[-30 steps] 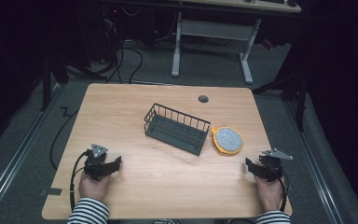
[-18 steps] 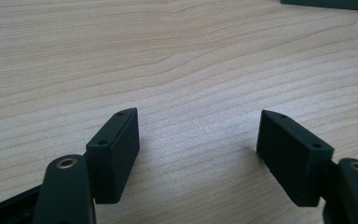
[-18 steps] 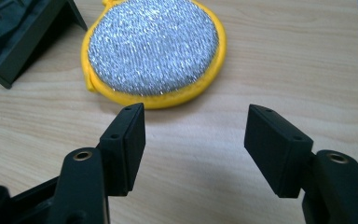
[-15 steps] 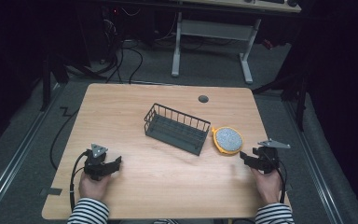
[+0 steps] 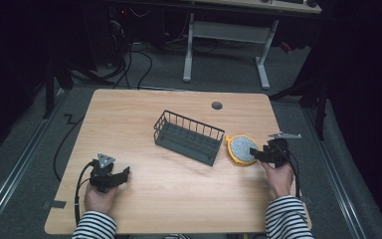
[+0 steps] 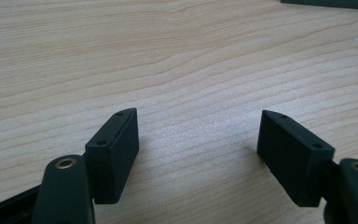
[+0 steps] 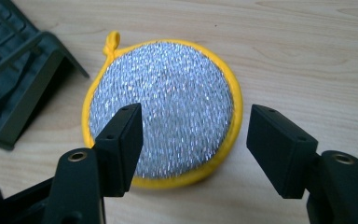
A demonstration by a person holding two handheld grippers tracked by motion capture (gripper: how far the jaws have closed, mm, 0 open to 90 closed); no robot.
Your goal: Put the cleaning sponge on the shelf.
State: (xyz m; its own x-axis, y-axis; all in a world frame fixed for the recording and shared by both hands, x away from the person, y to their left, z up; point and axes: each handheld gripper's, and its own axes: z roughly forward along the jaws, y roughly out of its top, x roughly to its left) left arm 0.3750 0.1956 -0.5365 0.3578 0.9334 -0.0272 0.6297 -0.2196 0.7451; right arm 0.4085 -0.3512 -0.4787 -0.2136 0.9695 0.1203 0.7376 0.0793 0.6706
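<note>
Scrubber (image 7: 168,102) lies flat, loop toward basket (image 7: 14,70).

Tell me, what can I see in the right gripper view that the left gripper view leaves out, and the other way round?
The right gripper view looks over a round scrubbing pad, silvery with a yellow rim and a small loop, lying flat on the table just ahead of the open right gripper. The corner of a dark wire basket sits beside it. The left gripper view has bare wood grain between the jaws of the open left gripper, with a sliver of something dark at the top edge. Both share the wooden table and a pair of black jaws held apart, gripping nothing.
</note>
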